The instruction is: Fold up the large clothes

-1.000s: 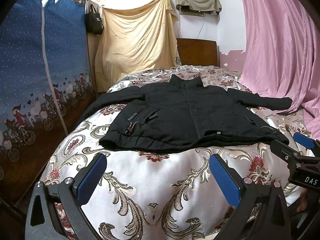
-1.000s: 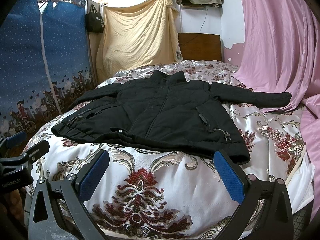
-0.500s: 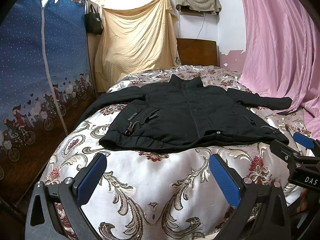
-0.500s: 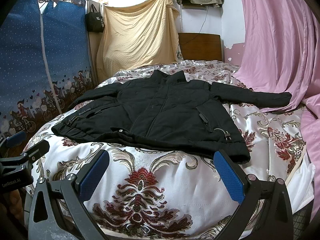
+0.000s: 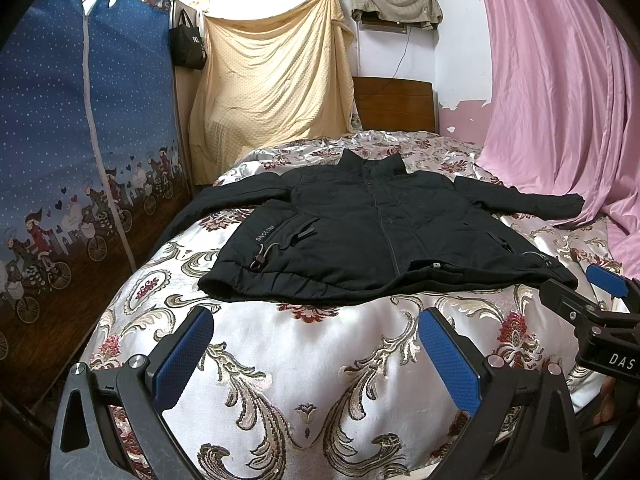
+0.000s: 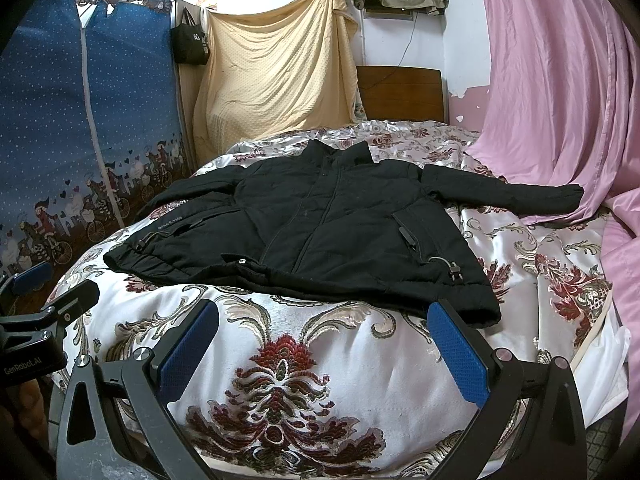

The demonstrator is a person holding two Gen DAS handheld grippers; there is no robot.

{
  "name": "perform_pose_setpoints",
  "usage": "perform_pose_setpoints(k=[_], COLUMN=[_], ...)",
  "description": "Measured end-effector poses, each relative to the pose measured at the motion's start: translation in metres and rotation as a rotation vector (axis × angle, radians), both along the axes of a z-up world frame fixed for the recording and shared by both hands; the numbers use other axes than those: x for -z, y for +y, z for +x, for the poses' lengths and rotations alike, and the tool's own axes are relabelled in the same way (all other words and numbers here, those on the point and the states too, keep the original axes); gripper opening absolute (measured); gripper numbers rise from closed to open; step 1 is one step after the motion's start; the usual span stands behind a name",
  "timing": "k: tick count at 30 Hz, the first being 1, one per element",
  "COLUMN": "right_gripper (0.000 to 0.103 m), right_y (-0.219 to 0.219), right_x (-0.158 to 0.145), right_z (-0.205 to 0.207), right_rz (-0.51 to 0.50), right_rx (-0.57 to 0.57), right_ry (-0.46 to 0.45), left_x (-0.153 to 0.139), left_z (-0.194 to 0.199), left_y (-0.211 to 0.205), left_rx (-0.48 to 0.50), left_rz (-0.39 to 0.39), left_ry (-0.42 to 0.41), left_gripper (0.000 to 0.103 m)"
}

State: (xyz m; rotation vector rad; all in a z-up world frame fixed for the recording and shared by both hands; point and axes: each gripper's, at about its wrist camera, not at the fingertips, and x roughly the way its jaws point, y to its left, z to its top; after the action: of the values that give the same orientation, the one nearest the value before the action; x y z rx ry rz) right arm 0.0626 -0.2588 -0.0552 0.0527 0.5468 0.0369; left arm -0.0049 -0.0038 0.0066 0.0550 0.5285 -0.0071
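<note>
A black padded jacket point(image 5: 372, 232) lies flat, front up and zipped, on a bed with a floral satin cover point(image 5: 304, 364). Its sleeves spread left and right, its collar points to the headboard. It also shows in the right wrist view point(image 6: 320, 232). My left gripper point(image 5: 316, 360) is open and empty, hovering short of the jacket's hem near the foot of the bed. My right gripper point(image 6: 324, 352) is open and empty, also short of the hem, toward its right corner. Each gripper shows at the edge of the other's view.
A blue fabric wardrobe point(image 5: 68, 152) stands along the bed's left side. A pink curtain point(image 5: 560, 100) hangs on the right and touches the jacket's right sleeve. A yellow cloth point(image 5: 272, 84) and a wooden headboard point(image 5: 396, 104) are at the back.
</note>
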Motion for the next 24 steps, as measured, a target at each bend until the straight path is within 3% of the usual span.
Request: perform_pose_setpoints(k=[15, 24], right_gripper=[0.102, 0.102], right_y=[-0.0007, 0.0045], right_x=[0.0005, 0.0031], right_z=[-0.0004, 0.0070], right_rz=[0.000, -0.031], right_rx=[-0.002, 0.010], right_ry=[0.001, 0.036], left_x=[0.0006, 0.0001], left_z=[0.0001, 0.0059], left_y=[0.0001, 0.0079], left_rx=[0.000, 0.004], left_rz=[0.001, -0.007], left_ry=[0.001, 0.056], left_gripper=[0.103, 0.103])
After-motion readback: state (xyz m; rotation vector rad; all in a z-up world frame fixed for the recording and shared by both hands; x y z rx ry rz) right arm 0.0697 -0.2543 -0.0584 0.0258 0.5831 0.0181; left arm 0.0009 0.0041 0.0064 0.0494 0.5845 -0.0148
